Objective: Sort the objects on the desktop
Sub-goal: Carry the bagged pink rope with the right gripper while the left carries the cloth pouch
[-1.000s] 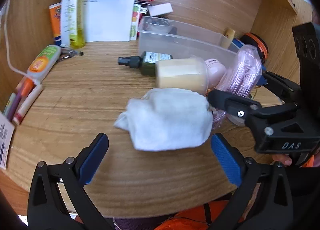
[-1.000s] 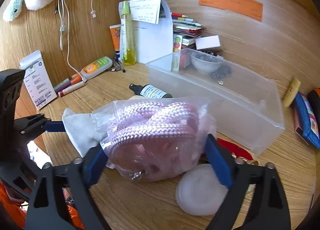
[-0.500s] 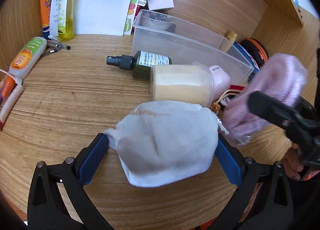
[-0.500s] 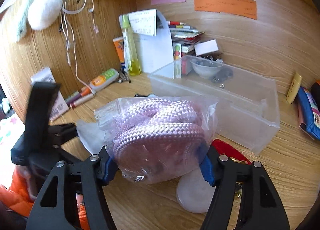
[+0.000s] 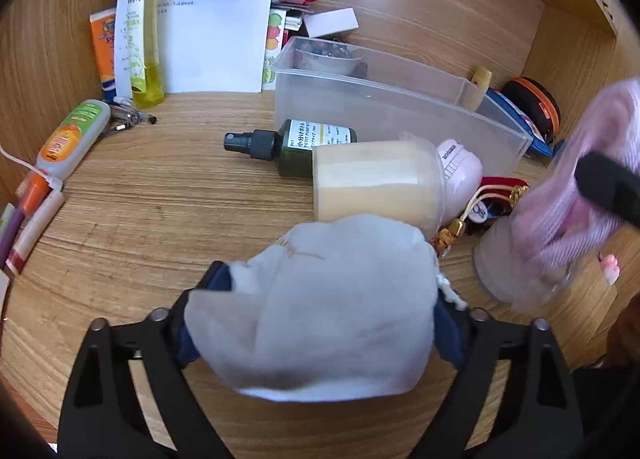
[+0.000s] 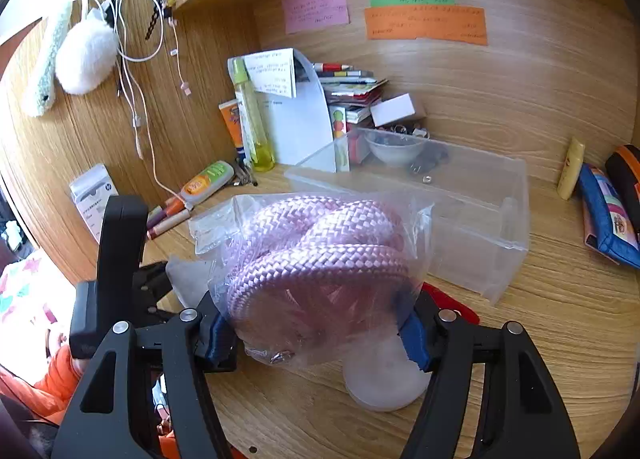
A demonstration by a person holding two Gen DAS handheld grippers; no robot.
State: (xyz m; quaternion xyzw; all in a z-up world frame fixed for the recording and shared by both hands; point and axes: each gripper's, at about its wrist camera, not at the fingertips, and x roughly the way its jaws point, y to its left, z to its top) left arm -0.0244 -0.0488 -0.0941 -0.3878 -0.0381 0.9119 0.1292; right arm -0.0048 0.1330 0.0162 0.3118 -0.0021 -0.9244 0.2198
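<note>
My left gripper [image 5: 320, 323] is shut on a white cloth pouch [image 5: 320, 307] and holds it above the wooden desk [image 5: 140, 195]. My right gripper [image 6: 316, 323] is shut on a clear plastic bag of coiled pink rope [image 6: 320, 255], lifted off the desk; the bag shows blurred at the right edge of the left wrist view [image 5: 580, 199]. A clear plastic bin [image 6: 472, 219] stands behind, with a small bowl [image 6: 394, 149] and bits inside. In the right wrist view the left gripper's body [image 6: 120, 259] is at the lower left.
On the desk lie a dark green spray bottle [image 5: 288, 143], a cream-filled jar on its side [image 5: 376, 183], a pink round item [image 5: 460, 163], a frosted lid [image 6: 380, 379], red tassel cords [image 5: 500, 191]. Yellow bottle [image 5: 144, 27], papers, tubes and pens crowd the left. A blue pouch [image 6: 608, 219] lies right.
My left gripper closed on the white pouch and lifted it. My right gripper closed tighter on the rope bag and raised it off the desk.
</note>
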